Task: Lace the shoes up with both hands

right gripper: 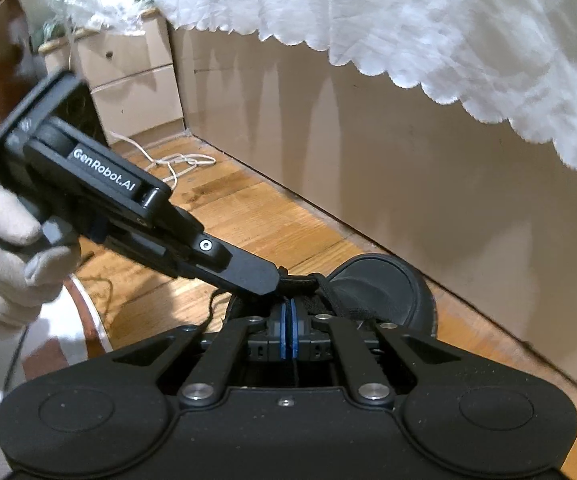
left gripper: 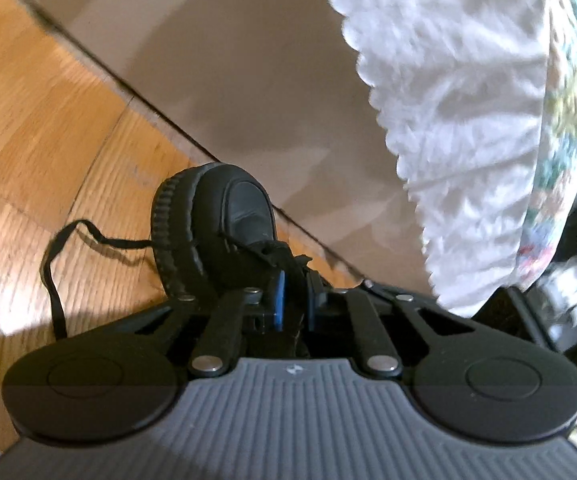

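Note:
A black shoe [left gripper: 216, 216] lies on the wooden floor [left gripper: 48, 120], toe pointing away from me. My left gripper [left gripper: 296, 302] is narrowed on a black band of lace at the shoe's throat, which fills the gap between its blue pads [left gripper: 279, 300]. A loose lace end [left gripper: 54, 264] trails over the floor to the left. In the right wrist view the shoe [right gripper: 380, 284] is just ahead. My right gripper [right gripper: 288, 336] has its blue pads pressed together on a thin black lace. The left gripper [right gripper: 266, 284] reaches in from the left, held by a gloved hand [right gripper: 0, 240].
A white scalloped bedspread [right gripper: 408, 20] hangs over a beige bed base [right gripper: 368, 160] right behind the shoe. A white cord [right gripper: 176, 164] lies on the floor farther back, near cardboard boxes [right gripper: 128, 68].

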The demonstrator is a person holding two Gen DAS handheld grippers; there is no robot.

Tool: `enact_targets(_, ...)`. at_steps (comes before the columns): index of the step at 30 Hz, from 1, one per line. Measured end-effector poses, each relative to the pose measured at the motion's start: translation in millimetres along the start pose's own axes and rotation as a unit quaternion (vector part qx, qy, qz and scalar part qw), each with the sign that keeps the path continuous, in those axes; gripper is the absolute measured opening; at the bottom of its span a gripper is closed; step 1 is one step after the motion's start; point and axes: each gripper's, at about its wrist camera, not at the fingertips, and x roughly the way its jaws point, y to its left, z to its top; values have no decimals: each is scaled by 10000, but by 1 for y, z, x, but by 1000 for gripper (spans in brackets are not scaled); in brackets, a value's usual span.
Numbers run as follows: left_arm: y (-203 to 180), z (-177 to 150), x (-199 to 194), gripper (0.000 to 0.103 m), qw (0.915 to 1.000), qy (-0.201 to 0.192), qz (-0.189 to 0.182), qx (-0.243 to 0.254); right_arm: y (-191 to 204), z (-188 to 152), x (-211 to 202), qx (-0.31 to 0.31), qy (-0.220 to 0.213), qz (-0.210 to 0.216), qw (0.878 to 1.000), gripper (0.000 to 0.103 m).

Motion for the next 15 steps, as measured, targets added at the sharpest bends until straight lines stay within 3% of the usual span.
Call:
enact_targets(4,10,-3,-7,12,9987,-163,-168,-449,1,0,0,7,-8,4,10000,7)
enact_targets(5,9,-4,-9,19,9987,-189,-100,-459,1,0,0,15,-6,8,10000,7)
enact_targets(6,8,-4,-10,36,9987,-211,22,-469,0,0,0,22,-3,6,10000,7)
enact_targets(8,5,-3,-11,46,9983,-303,262,-418,0,0,0,20,-3,5,10000,7)
enact_targets(13,2,-1,-4,40,9985,-232,355,-337,0,1,0,40,-12,41,10000,7)
enact_targets(15,3,-2,-2,30,9986,-212,287,-391,0,1,0,63,-12,54,10000,7)
